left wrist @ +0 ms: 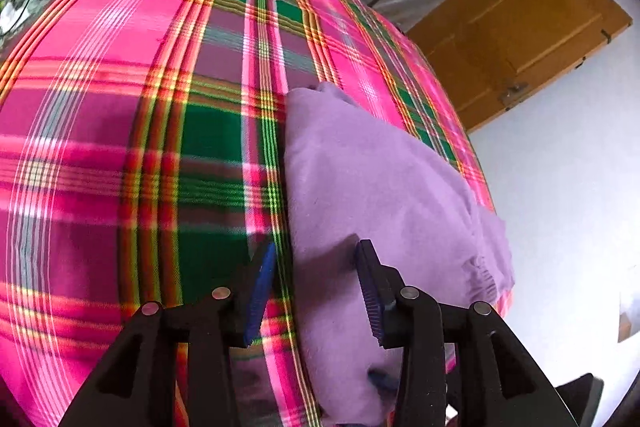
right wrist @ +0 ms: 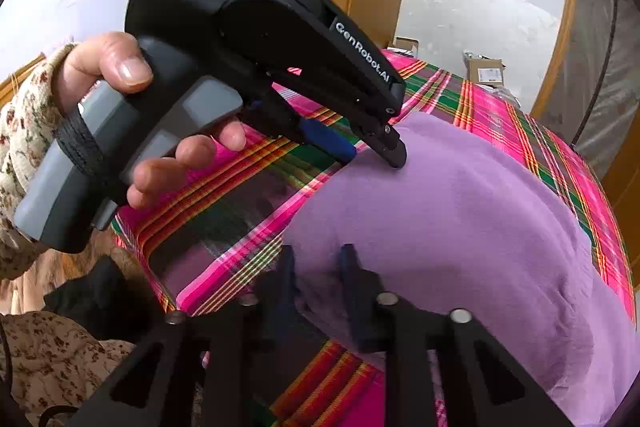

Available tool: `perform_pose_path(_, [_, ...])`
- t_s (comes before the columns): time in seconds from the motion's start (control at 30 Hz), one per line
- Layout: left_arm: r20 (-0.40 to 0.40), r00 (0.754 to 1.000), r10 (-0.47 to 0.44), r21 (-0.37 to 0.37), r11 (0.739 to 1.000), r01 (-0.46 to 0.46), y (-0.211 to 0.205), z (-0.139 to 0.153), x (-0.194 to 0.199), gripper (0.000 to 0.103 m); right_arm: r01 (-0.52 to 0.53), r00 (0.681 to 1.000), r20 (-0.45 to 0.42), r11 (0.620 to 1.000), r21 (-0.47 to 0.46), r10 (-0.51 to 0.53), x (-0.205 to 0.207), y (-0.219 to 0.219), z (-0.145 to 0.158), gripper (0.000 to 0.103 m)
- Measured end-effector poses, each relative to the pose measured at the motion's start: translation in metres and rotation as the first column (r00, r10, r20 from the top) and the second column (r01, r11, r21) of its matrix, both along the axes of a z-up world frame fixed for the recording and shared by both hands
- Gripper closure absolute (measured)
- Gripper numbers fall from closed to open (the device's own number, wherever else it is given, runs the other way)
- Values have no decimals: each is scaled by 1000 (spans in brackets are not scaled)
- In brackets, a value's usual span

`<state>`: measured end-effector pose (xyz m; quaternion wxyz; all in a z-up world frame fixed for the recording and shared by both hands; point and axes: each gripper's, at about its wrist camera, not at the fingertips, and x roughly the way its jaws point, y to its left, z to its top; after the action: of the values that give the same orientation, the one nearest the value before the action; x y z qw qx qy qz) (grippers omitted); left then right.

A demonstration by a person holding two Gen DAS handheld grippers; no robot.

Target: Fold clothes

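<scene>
The left tool (left wrist: 316,259) stands released, its blue pads straddling the left edge of the folded purple garment (left wrist: 380,179) without pressing on it. The right tool (right wrist: 316,259) has its jaws drawn narrow over the garment's near edge, with purple cloth between them; whether they pinch it cannot be told. The garment lies on a pink and green plaid blanket (left wrist: 120,107). A hand (right wrist: 132,115) grips the left tool's handle.
</scene>
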<state>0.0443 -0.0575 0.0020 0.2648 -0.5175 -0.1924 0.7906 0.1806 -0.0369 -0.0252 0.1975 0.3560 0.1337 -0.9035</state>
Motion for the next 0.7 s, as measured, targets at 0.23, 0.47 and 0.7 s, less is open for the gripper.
perform_pose_path(0.23, [28, 1000, 13, 9, 1000, -13, 1, 2, -12, 60, -22, 999, -48, 995, -98, 17, 5, 17, 15, 87])
perform_pose_path(0.47, [69, 998, 4, 55, 998, -8, 12, -1, -31, 60, -47, 998, -48, 984, -169, 40, 7, 30, 23, 88])
perform_pose_path(0.7, [100, 992, -79, 141, 988, 64, 26, -8, -46, 62, -55, 998, -28, 985, -164, 51, 0, 29, 20, 88])
